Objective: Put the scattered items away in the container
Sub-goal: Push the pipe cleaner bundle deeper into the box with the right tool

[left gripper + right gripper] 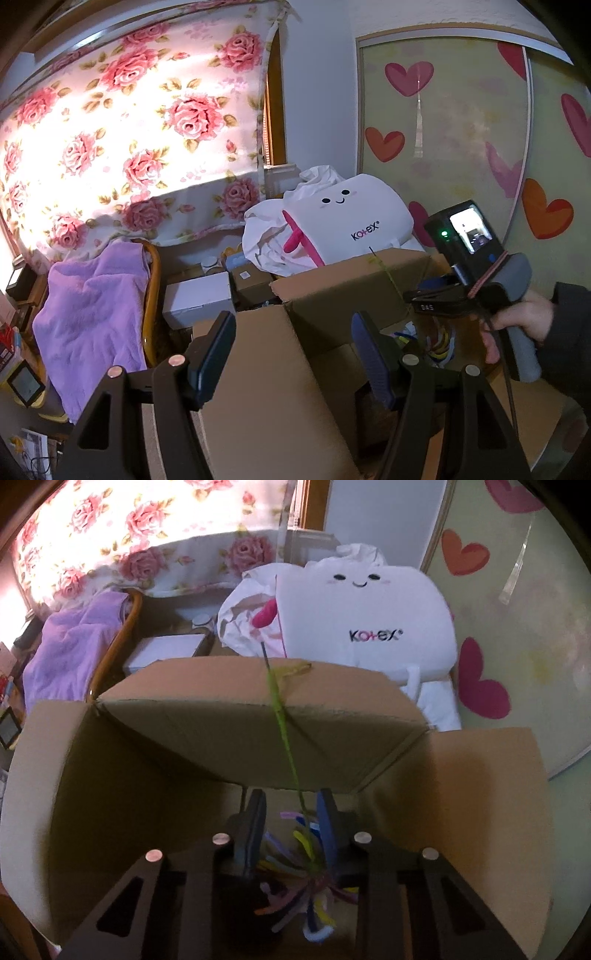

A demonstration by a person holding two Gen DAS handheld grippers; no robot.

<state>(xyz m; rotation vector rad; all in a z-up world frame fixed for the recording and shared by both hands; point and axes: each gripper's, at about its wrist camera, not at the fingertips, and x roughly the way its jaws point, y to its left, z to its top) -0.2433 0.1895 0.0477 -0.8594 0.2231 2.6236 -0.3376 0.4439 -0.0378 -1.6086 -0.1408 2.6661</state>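
Your right gripper hangs inside the cardboard box, jaws parted around the pipe cleaners without pinching. The long green stem pokes over the rim and could snag and drag out. Left gripper is wide, empty. A Kotex bag crowds behind.
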